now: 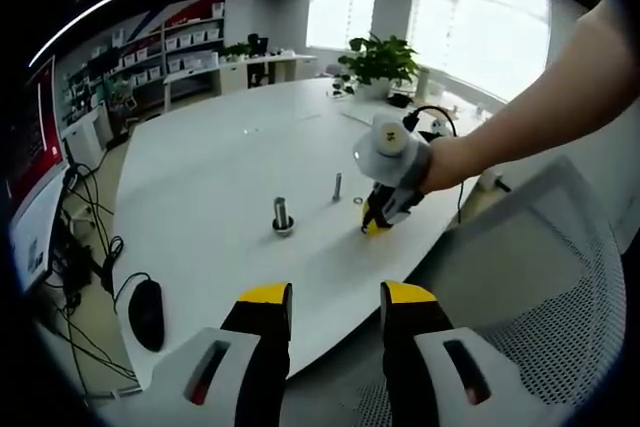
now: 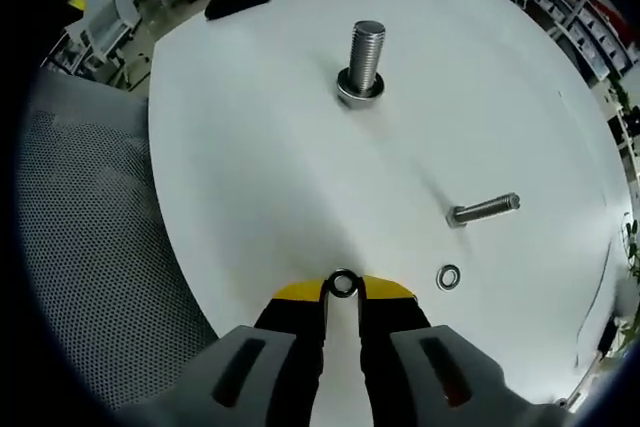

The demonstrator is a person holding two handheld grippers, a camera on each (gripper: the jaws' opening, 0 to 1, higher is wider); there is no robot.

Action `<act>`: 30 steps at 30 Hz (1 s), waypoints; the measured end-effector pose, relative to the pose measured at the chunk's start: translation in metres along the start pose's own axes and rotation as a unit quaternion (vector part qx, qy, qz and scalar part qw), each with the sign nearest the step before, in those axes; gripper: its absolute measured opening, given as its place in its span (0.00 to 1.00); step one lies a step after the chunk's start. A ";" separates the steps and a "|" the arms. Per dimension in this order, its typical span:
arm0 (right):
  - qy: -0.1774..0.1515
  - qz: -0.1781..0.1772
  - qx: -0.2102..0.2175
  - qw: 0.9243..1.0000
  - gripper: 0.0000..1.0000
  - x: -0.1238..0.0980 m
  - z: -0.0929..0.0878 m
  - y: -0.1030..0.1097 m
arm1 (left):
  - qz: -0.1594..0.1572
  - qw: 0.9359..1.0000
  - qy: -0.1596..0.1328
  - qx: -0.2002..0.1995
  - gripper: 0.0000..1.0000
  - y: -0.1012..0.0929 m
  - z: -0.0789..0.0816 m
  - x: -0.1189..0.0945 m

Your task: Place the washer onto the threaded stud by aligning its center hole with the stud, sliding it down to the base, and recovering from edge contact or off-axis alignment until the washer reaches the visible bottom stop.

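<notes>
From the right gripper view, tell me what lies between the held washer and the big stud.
Bare white table. The right gripper pinches a washer; nothing stands between it and the big stud. The thin stud and spare washer sit off to one side.

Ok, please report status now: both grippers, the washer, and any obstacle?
Right gripper shut on washer, low over table. Left gripper open. Large stud ahead, path clear; second washer lies aside.

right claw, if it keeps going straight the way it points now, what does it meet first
Probably the large threaded stud, which stands upright almost dead ahead of the right claw across bare table. The claw holds a washer. Its height above the table is hard to judge.
</notes>
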State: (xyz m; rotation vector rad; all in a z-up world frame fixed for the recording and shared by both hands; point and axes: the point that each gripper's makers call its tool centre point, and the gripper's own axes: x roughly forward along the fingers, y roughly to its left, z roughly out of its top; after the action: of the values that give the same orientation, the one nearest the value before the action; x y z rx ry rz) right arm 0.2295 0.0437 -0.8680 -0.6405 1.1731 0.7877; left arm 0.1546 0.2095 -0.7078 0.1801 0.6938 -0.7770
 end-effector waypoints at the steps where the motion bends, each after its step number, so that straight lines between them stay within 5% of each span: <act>1: -0.002 0.000 -0.001 1.000 0.13 0.000 0.000 0.000 | 0.000 1.000 0.000 0.000 0.34 0.000 0.000 0.000; 18: -0.029 -0.010 0.001 1.000 0.13 -0.018 0.013 -0.016 | 0.001 1.000 0.002 -0.004 0.33 0.001 -0.001 0.000; 30: -0.054 -0.039 0.013 0.998 0.13 -0.051 0.025 -0.050 | 0.002 1.000 0.000 -0.004 0.33 0.002 0.000 -0.001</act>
State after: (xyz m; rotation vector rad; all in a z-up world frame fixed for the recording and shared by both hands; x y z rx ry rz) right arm 0.2741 0.0241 -0.8101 -0.6109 1.0527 0.7309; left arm 0.1555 0.2113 -0.7080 0.1746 0.6953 -0.7709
